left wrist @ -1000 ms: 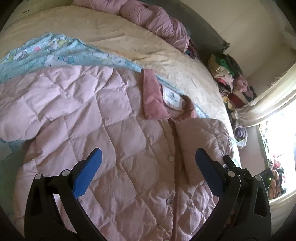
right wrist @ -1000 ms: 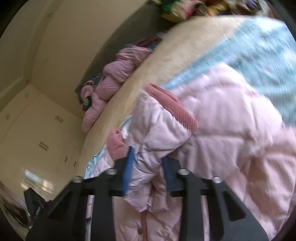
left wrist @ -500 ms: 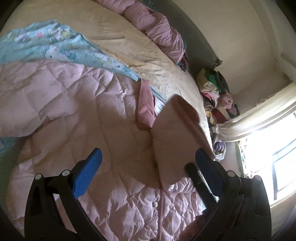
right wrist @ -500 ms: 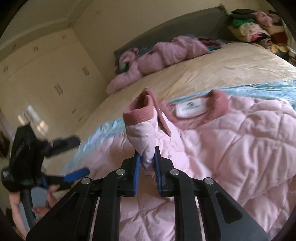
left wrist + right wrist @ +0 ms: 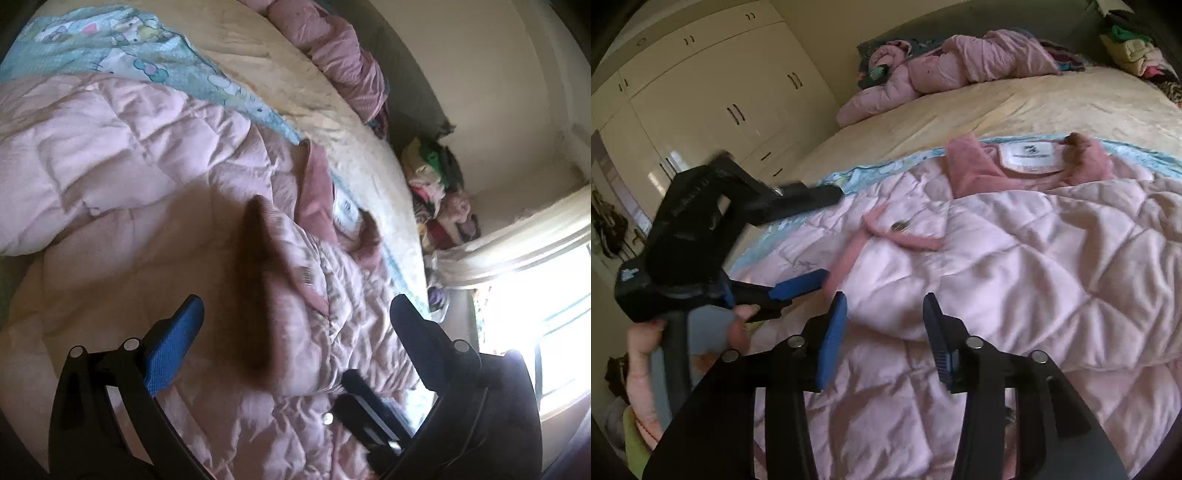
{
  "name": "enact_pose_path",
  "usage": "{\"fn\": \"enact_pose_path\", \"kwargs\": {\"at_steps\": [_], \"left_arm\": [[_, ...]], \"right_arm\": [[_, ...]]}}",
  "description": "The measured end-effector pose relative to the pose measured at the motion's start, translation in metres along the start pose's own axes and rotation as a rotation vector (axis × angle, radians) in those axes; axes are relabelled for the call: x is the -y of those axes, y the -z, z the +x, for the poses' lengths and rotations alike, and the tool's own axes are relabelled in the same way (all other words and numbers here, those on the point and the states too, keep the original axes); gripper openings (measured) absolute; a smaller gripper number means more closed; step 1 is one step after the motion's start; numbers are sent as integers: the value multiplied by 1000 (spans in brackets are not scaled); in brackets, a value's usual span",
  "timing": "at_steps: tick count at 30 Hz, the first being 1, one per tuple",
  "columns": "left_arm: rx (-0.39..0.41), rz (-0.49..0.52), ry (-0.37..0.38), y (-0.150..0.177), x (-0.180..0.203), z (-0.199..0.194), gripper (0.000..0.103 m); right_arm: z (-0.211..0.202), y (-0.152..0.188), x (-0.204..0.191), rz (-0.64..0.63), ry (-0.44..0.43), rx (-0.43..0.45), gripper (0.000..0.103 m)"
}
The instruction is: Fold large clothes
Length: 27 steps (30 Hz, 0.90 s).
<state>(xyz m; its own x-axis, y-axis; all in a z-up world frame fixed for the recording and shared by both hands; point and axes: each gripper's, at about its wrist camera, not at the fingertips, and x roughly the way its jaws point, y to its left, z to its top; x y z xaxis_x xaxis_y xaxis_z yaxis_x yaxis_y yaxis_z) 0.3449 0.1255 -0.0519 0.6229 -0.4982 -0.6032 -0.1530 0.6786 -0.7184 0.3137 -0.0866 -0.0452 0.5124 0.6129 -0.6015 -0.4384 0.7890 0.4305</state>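
A large pink quilted jacket (image 5: 1015, 258) lies spread on the bed, its darker pink collar and white label (image 5: 1032, 157) at the far side. One sleeve (image 5: 894, 269) lies folded across the body, its ribbed cuff (image 5: 905, 236) on top. My right gripper (image 5: 884, 306) is open just behind the sleeve end, holding nothing. My left gripper (image 5: 295, 314) is open above the jacket (image 5: 129, 155), the folded sleeve (image 5: 291, 306) between and below its fingers. The left gripper also shows at the left of the right wrist view (image 5: 809, 240), held by a hand.
A beige bedspread (image 5: 1015, 103) and a light blue patterned sheet (image 5: 110, 48) lie under the jacket. Another pink padded garment (image 5: 960, 66) lies at the bed's head. A pile of clothes (image 5: 439, 192) sits beside the bed near a bright window (image 5: 535, 306). Cream wardrobes (image 5: 701, 92) stand behind.
My right gripper carried the sleeve across the jacket, laid it down and opened. My left gripper stayed open and shifted a little over the jacket.
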Motion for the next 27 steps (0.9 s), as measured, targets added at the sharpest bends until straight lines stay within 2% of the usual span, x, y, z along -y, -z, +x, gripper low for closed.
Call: {"fn": "enact_pose_path", "kwargs": {"at_steps": [4, 5, 6, 7, 8, 9, 10, 12, 16, 18, 20, 21, 23, 27], "left_arm": [[-30, 55, -39, 7, 4, 16, 93], [-26, 74, -53, 9, 6, 19, 90], [-21, 98, -72, 11, 8, 22, 75], [-19, 121, -105, 12, 11, 25, 66], [-8, 150, -159, 14, 13, 27, 46], [6, 178, -200, 16, 15, 28, 18], [18, 218, -229, 17, 18, 28, 10], [17, 239, -202, 18, 19, 26, 5], [133, 293, -146, 12, 38, -8, 4], [209, 331, -138, 8, 51, -30, 4], [253, 344, -133, 7, 58, -44, 4], [259, 342, -132, 5, 57, -47, 4], [256, 332, -158, 1, 49, -43, 4], [197, 285, -224, 0, 23, -22, 4]], "right_arm": [[-23, 2, 15, 35, 34, 25, 44], [-28, 2, 19, 41, 50, 32, 44], [-33, 3, 23, 46, 67, 38, 44], [-41, 5, 29, 54, 83, 45, 44], [-46, 6, 33, 60, 91, 49, 44], [-53, 8, 39, 71, 111, 54, 44], [-58, 11, 43, 74, 124, 57, 44], [-73, 19, 52, 75, 163, 65, 44], [-105, 38, 75, 131, 228, 98, 44], [-119, 40, 88, 160, 254, 126, 44], [-130, 39, 99, 168, 307, 153, 44], [-134, 38, 105, 174, 351, 161, 44], [-136, 36, 117, 198, 387, 157, 44], [-130, 26, 130, 189, 442, 135, 45]]}}
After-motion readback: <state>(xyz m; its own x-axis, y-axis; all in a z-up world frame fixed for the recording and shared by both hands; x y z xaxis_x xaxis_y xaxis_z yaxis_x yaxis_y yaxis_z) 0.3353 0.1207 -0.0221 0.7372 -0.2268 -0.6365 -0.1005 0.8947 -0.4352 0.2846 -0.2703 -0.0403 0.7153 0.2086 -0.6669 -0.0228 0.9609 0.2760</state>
